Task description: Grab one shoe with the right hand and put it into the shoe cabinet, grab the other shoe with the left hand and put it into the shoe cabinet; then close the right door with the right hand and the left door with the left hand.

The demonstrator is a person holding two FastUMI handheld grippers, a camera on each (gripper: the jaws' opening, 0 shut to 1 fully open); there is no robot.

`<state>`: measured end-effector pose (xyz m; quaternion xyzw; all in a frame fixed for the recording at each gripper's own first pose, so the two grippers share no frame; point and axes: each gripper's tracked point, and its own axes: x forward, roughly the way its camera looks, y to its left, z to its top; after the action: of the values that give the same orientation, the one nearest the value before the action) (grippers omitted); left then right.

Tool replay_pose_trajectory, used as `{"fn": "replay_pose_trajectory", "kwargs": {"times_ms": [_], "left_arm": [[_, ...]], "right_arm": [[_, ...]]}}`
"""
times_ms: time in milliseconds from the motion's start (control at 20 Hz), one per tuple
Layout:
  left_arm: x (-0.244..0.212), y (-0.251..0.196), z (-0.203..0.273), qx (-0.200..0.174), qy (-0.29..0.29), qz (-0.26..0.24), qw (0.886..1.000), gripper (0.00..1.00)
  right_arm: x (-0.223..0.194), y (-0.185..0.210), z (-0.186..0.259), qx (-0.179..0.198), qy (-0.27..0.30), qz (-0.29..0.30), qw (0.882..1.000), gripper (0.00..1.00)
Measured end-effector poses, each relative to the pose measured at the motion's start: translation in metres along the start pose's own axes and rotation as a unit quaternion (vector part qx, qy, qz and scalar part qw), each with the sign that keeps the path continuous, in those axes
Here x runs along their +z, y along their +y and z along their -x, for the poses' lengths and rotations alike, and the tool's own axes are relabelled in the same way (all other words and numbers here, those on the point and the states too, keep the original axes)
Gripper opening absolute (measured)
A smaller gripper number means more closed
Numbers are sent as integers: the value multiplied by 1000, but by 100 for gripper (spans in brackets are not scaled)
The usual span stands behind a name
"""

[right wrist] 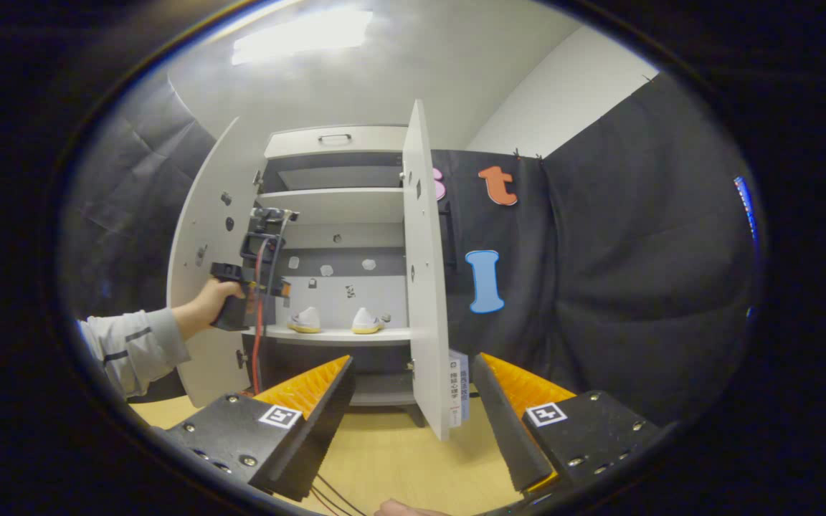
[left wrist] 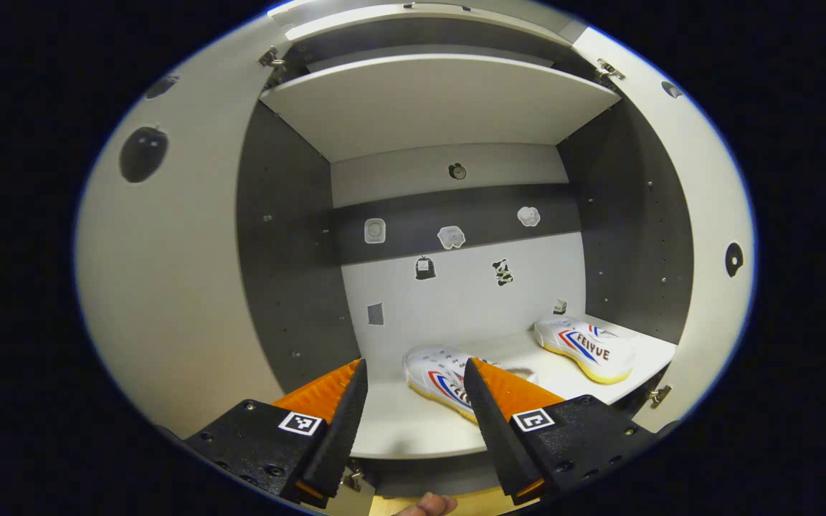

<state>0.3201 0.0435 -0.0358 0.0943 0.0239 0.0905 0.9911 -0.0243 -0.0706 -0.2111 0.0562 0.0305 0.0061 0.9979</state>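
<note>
Both shoes [left wrist: 585,347] shelved in the cabinet [left wrist: 442,107] (doors wide); fingers of left gripper [left wrist: 413,401] and right gripper [right wrist: 413,401] released, free for door-closing.

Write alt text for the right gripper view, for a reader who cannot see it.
An open shoe cabinet holds two white shoes on a shelf, both doors swung open. The open right gripper faces the right door. At left, a hand holds the left gripper by the shelf.

Two shoes [left wrist: 585,347] side by side on cabinet shelf [left wrist: 399,423] — doors [right wrist: 424,272] open
</note>
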Motion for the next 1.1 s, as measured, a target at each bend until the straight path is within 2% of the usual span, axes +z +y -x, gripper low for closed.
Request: {"fn": "replay_pose_trajectory", "kwargs": {"times_ms": [150,300,400,500,700,850,900,950,1050,1100], "left_arm": [[7,7,49,-16,-16,12,1000,86],[8,-5,103,-62,-29,46,997,90],[-2,-8,134,-83,-30,35,996,95],[-16,-8,164,-86,-32,17,996,97],[-44,-21,221,-116,-49,27,992,100],[-57,-17,257,-121,-60,28,990,98],[-63,-14,269,-123,-59,30,990,100],[-66,-14,278,-127,-60,43,989,98],[-74,-13,296,-144,-54,63,986,100],[-73,-13,304,-153,-60,65,984,98]], "right_arm": [[-8,-20,-4,-30,10,0,1000,98],[-19,-35,-11,-55,29,8,998,98],[-27,-41,-14,-55,38,29,997,98],[-30,-56,-17,-68,45,62,995,98],[-35,-84,-33,-87,74,92,989,98],[-21,-98,-63,-77,71,102,989,98],[-20,-100,-73,-65,77,99,990,98],[-19,-101,-83,-55,84,94,991,98],[-7,-108,-108,-45,86,80,992,99],[0,-114,-120,-43,87,77,992,98]]}}
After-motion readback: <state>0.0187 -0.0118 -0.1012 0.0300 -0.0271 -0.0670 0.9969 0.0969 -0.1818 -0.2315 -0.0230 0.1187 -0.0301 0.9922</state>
